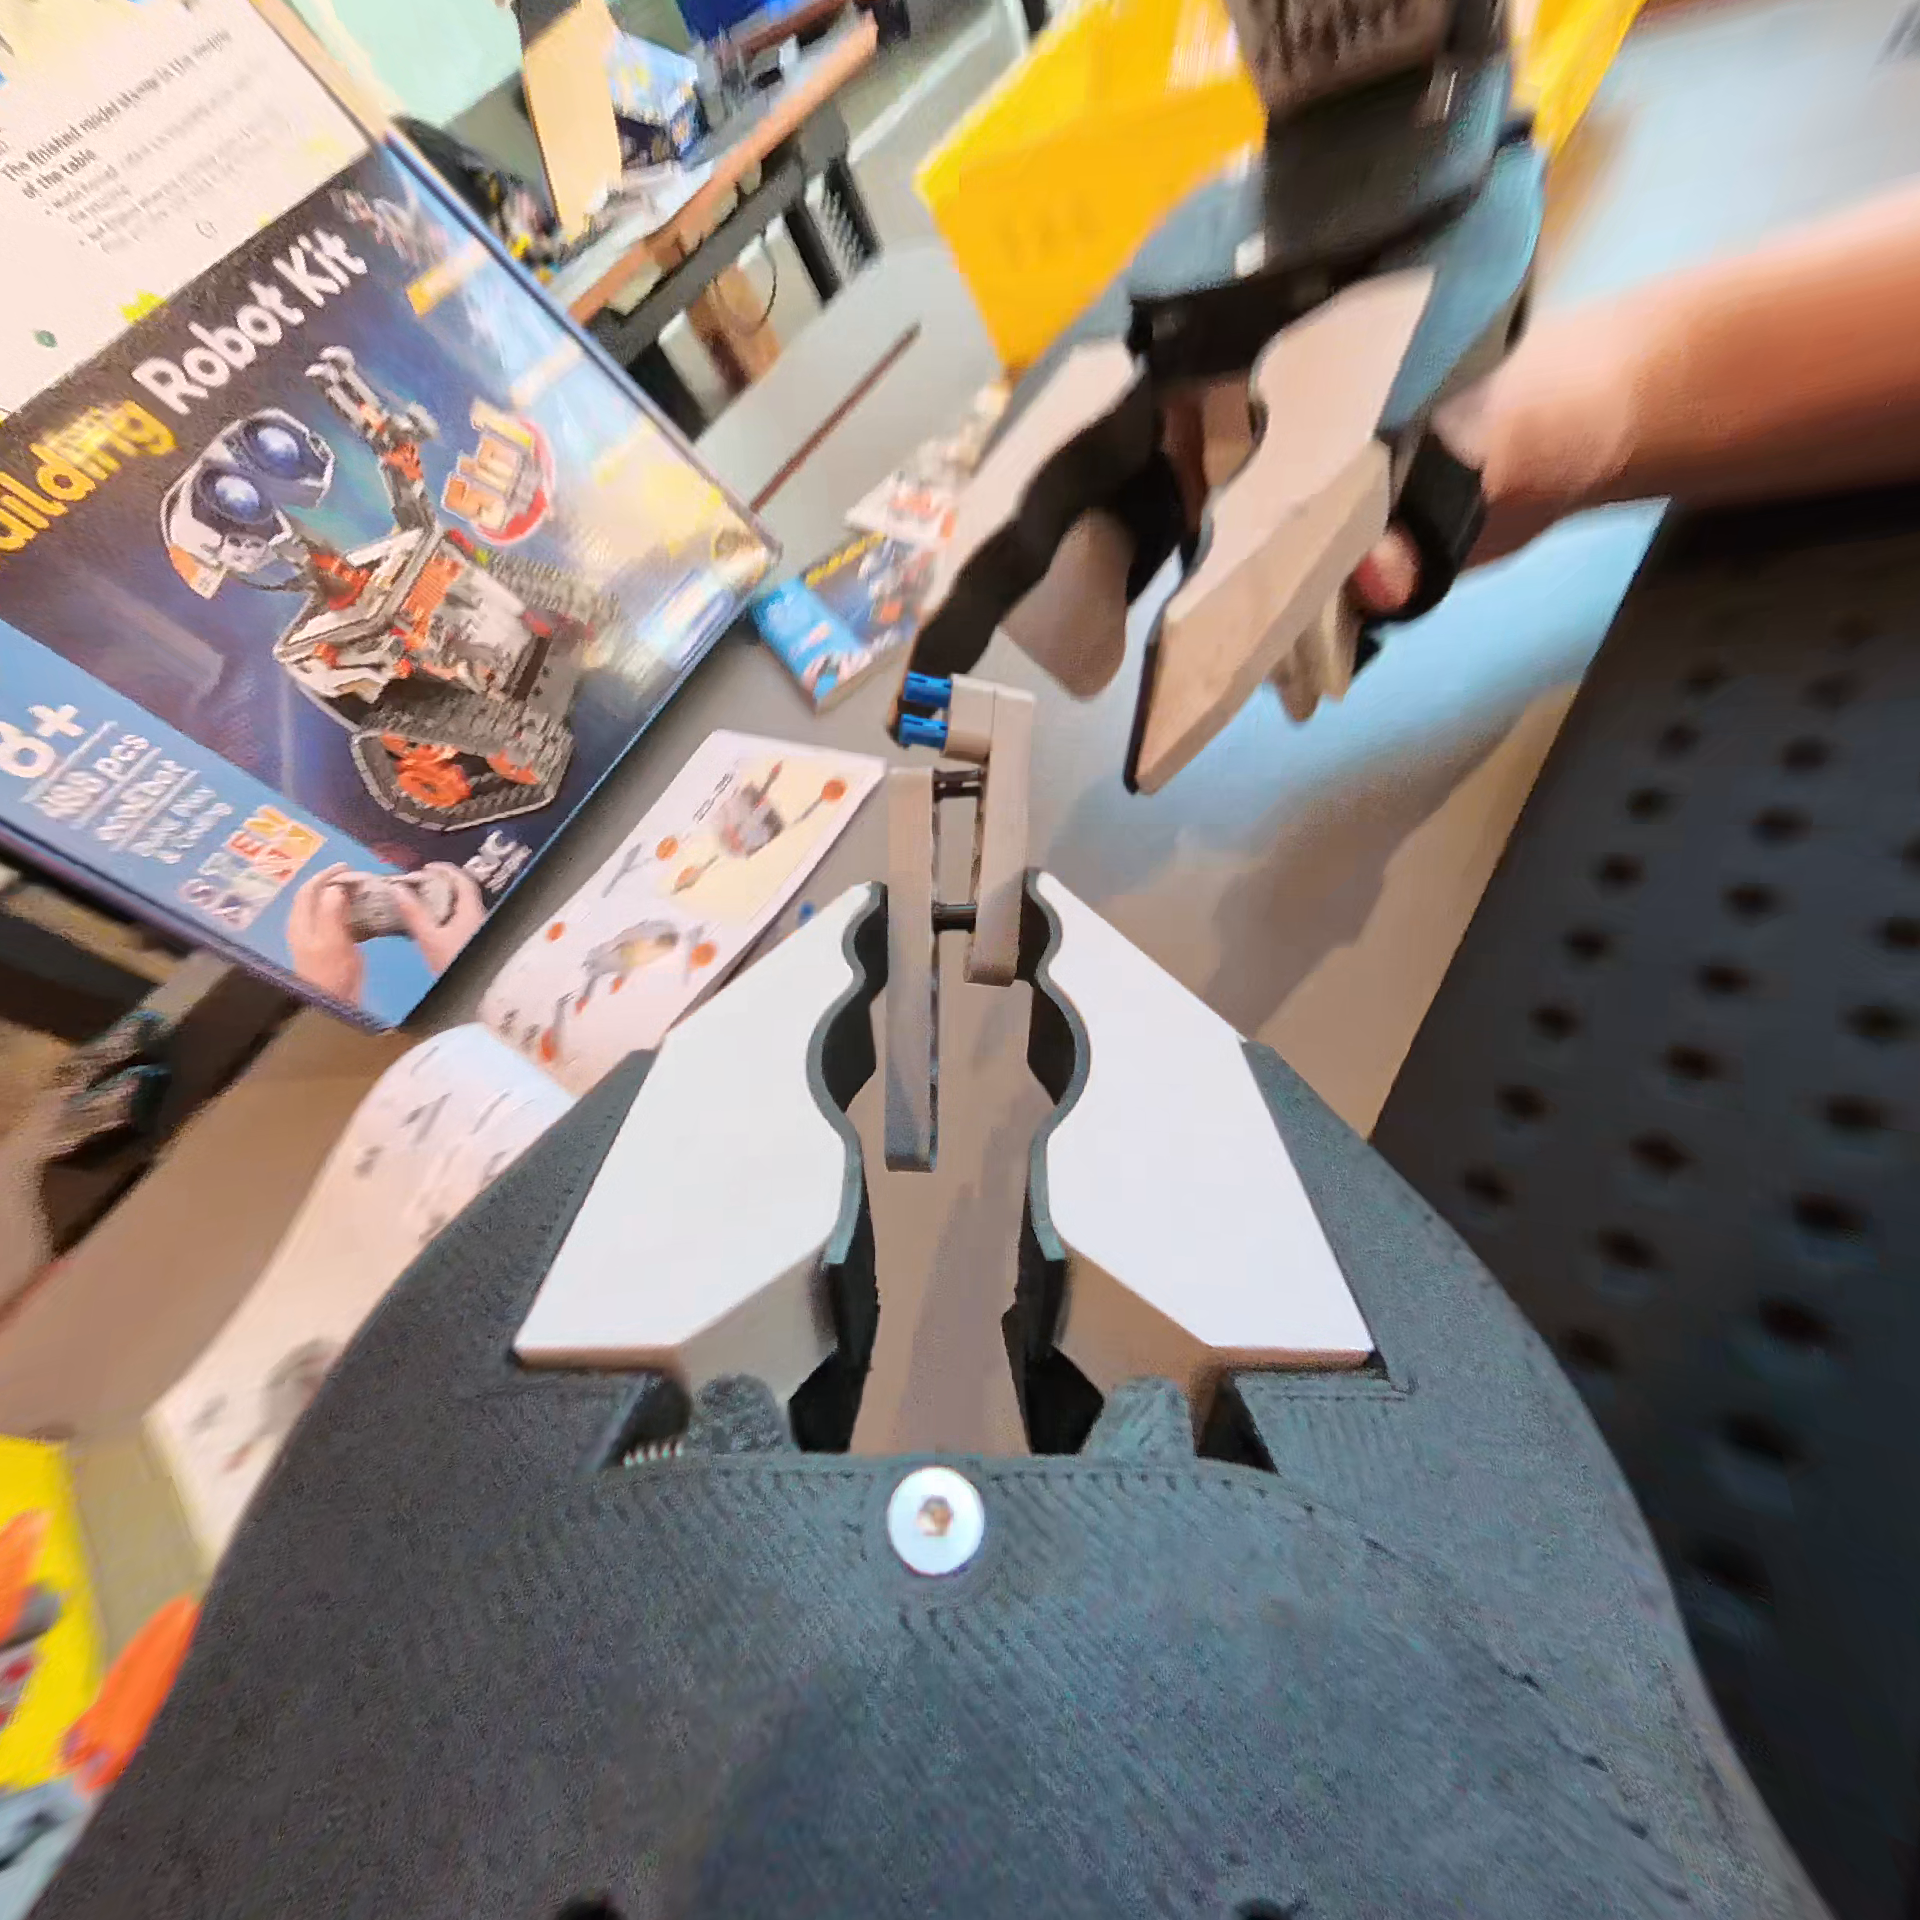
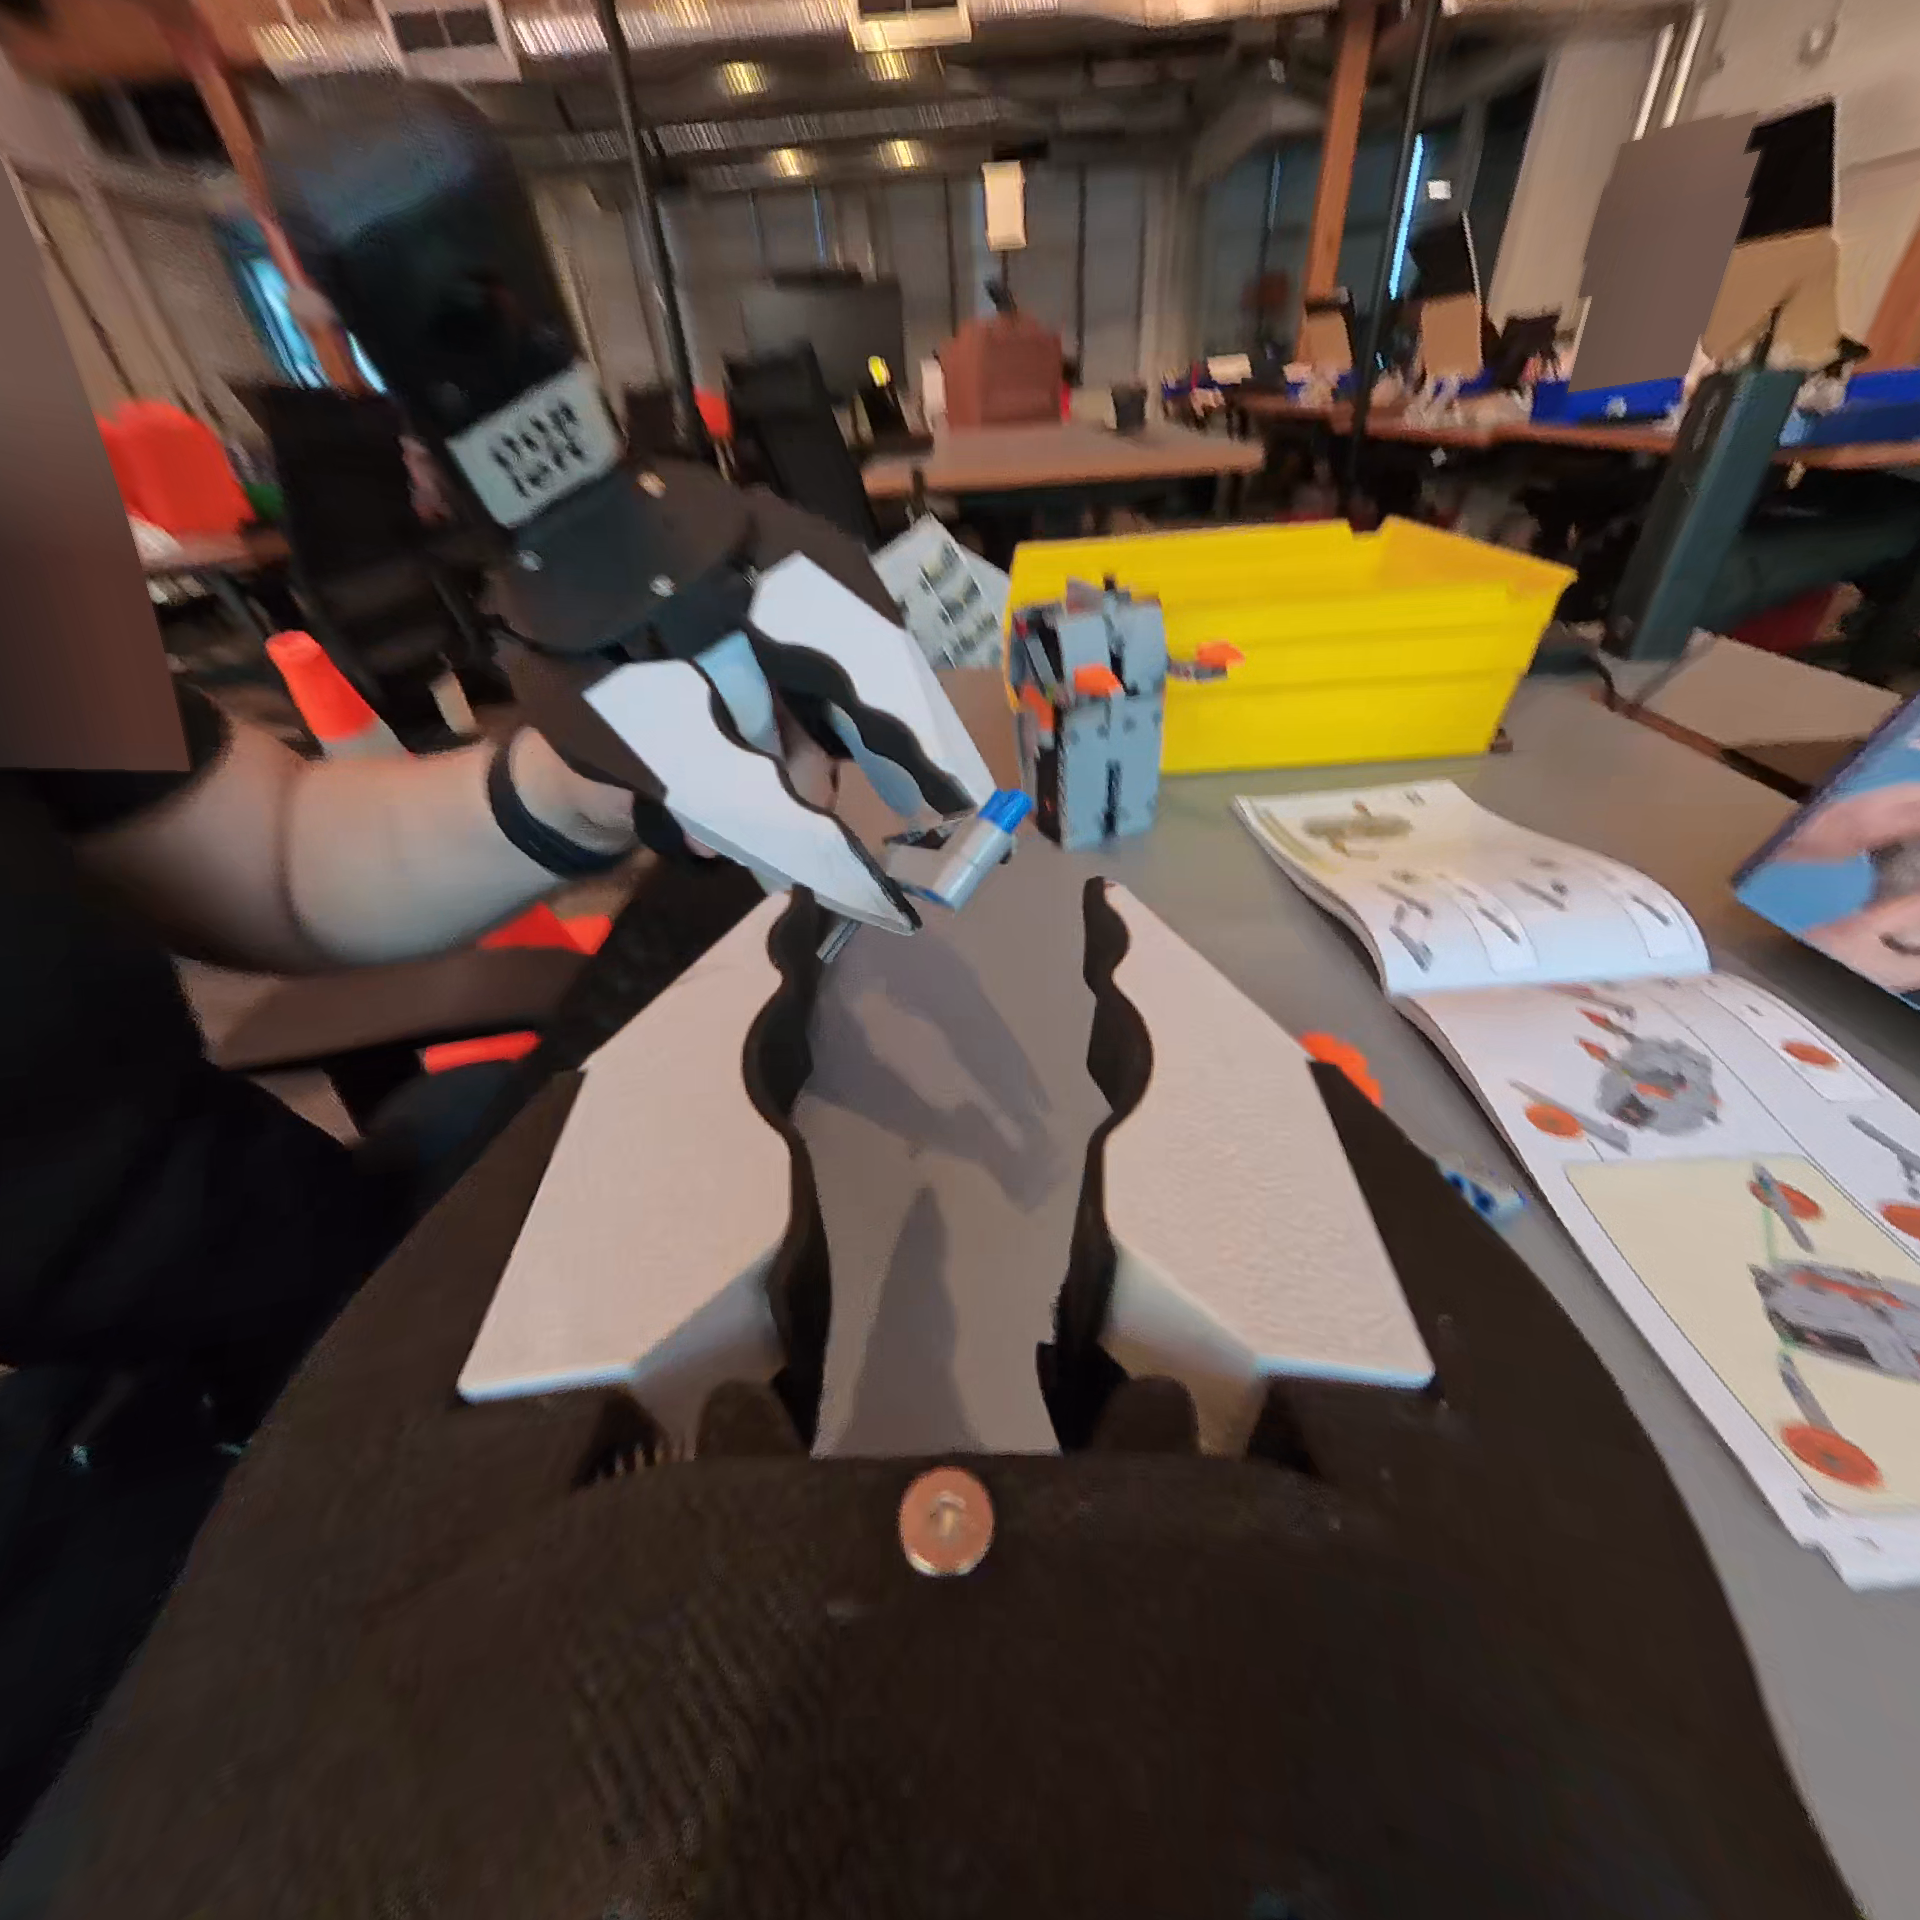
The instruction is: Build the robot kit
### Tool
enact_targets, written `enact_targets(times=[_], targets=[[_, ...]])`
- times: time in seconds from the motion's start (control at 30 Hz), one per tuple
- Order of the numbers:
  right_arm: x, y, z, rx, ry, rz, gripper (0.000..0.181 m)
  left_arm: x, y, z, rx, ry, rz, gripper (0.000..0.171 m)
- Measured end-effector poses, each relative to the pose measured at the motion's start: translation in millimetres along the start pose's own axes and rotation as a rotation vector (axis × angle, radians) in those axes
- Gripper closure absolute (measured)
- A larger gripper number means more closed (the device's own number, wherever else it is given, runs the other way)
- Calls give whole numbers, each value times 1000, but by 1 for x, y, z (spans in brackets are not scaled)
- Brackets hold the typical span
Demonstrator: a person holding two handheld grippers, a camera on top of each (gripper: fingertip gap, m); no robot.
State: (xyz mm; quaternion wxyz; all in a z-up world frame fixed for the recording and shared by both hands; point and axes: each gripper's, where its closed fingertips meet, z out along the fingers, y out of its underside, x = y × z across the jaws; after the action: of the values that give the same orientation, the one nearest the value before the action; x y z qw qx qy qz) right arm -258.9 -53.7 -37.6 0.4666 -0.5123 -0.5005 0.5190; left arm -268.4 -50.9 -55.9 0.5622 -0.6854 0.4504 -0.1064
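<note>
Grey plastic beams joined by black pins make a small assembly, and the left gripper is clamped on it near the fingertips. The piece stands up out of the jaws, with two blue pins at its top end, pointing to the left. In the right wrist view the same assembly sticks out of the left gripper over the grey table.

The right gripper hangs just above and to the right of the assembly, with its jaws spread apart and nothing between them. In its own view the right gripper has only bare table between the fingers.

On the table lie an open booklet, a blue kit box beside it, and a yellow bin farther back. A partly built grey and orange model stands in front of the bin. A dark perforated mat is at the right side of the left wrist view.
</note>
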Motion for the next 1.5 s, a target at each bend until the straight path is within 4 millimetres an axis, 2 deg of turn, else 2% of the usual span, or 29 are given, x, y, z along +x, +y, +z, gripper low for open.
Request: enact_targets(times=[0.13,0.27,0.43,0.57,0.7,0.87,0.97,1.17,1.27,1.4,1.5], targets=[[-5,-30,-4,131,-30,65,138,-4,-39,-13,187,79,-198,148],[-3,-48,-4,207,-40,217,142,-14,-57,-19,250,17,-211,149],[-5,-60,7,275,-12,315,139,-23,-55,-13,161,-192,-18,149],[-1,-59,13,276,53,318,152,-28,-61,-15,136,-331,95,149],[-1,-68,14,329,57,343,156,-33,-63,-16,119,-436,165,149],[13,-69,0,324,171,274,153,-36,-56,-13,114,-411,101,149],[21,-70,-5,305,200,289,151,-42,-53,-16,115,-415,69,149],[12,-64,18,279,144,380,153,-43,-56,-18,115,-467,108,149],[9,-65,22,289,125,386,155,-42,-58,-20,122,-475,112,149],[16,-69,10,322,165,353,151,-46,-55,-24,127,-460,58,149],[37,-78,-4,293,243,322,147,-54,-48,-31,115,-472,31,149]])
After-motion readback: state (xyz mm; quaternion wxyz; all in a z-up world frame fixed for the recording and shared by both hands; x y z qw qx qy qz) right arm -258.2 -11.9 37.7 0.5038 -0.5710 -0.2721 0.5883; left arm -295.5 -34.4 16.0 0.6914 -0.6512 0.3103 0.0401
